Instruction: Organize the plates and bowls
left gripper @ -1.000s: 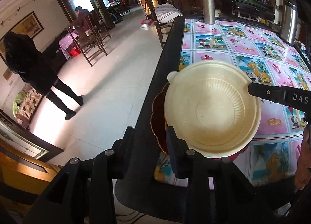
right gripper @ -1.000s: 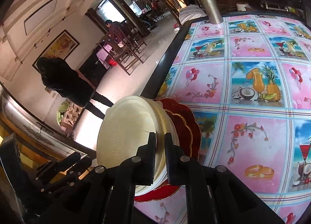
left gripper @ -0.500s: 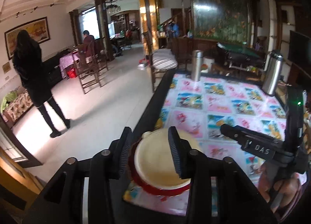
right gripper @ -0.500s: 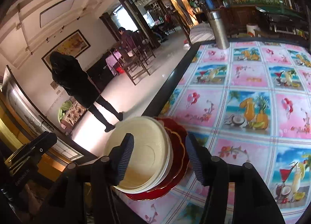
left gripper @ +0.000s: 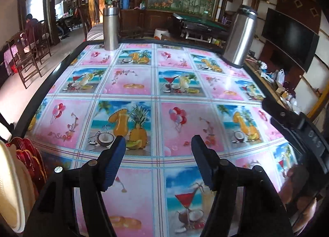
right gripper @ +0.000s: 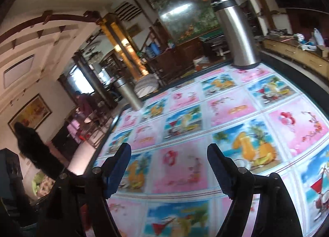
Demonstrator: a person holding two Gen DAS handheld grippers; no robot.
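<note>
Both grippers, left and right, are opening wide, empty. The cream bowl and red plates overhang the table's edge; a passing nudge could tip them off.

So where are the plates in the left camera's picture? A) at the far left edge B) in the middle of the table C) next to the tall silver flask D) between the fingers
A: the cream and red plates sit at the picture's far left edge, outside the left gripper, whose opening jaws hold nothing.
</note>
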